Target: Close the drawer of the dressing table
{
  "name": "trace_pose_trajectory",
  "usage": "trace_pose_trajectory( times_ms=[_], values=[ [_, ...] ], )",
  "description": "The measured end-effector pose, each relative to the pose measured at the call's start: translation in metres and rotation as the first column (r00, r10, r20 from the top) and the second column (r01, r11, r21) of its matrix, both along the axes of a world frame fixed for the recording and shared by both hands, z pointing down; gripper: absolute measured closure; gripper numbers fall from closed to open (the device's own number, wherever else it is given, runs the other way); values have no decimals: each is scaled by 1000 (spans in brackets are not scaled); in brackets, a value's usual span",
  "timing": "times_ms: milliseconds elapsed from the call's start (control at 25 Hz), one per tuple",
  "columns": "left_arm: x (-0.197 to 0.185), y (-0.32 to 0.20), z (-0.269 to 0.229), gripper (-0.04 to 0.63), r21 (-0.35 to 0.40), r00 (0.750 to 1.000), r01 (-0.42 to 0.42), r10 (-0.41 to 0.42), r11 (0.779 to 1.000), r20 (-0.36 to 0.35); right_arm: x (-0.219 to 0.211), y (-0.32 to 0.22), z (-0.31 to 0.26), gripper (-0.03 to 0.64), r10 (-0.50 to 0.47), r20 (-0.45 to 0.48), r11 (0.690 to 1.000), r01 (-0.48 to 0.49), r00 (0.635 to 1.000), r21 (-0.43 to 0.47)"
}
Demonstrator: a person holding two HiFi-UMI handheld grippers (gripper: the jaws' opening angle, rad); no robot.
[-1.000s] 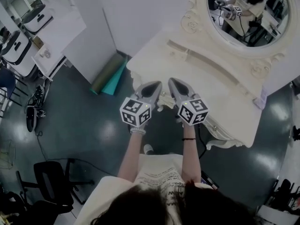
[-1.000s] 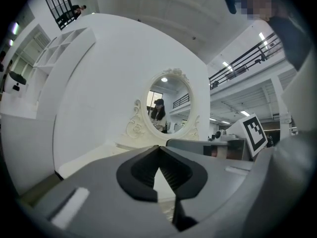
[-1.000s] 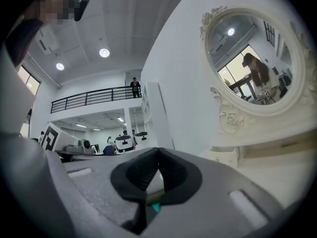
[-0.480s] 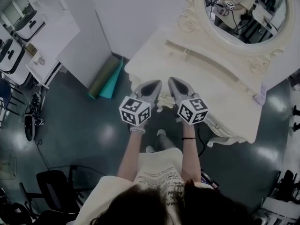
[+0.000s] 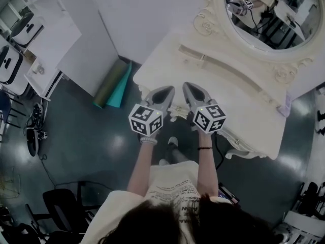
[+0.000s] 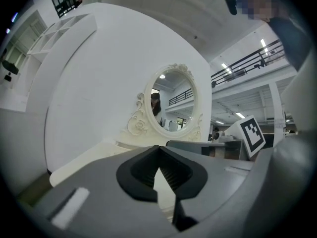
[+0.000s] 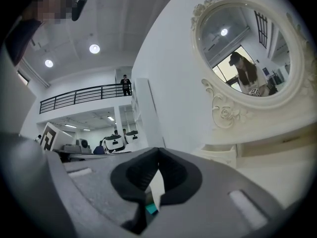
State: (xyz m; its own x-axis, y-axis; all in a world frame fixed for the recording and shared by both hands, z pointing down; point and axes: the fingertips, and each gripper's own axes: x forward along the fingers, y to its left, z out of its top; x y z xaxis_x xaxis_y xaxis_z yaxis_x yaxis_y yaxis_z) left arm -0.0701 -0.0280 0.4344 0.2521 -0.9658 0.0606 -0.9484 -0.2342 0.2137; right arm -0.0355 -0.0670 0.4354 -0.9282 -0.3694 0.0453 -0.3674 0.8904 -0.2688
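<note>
Both the left tongs (image 5: 169, 91) and right tongs (image 5: 187, 87) are pressed together, empty; uneven pushing on the cream carved dressing table (image 5: 228, 98) just ahead could jam its drawer.

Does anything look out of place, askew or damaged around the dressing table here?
Nothing stands out. The cream carved dressing table stands straight and its oval mirror is whole. A green rolled mat and a teal rolled mat lie side by side on the floor beside it.
</note>
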Motion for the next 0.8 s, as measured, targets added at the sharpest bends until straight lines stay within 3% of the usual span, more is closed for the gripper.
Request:
trace_pose_trajectory(
  times_ms=[800],
  values=[
    [-36,-89,32,592,-85,999,-37,34,996,-40,-43,-83,32,614,-3,-40,996,0,999,-84]
  ],
)
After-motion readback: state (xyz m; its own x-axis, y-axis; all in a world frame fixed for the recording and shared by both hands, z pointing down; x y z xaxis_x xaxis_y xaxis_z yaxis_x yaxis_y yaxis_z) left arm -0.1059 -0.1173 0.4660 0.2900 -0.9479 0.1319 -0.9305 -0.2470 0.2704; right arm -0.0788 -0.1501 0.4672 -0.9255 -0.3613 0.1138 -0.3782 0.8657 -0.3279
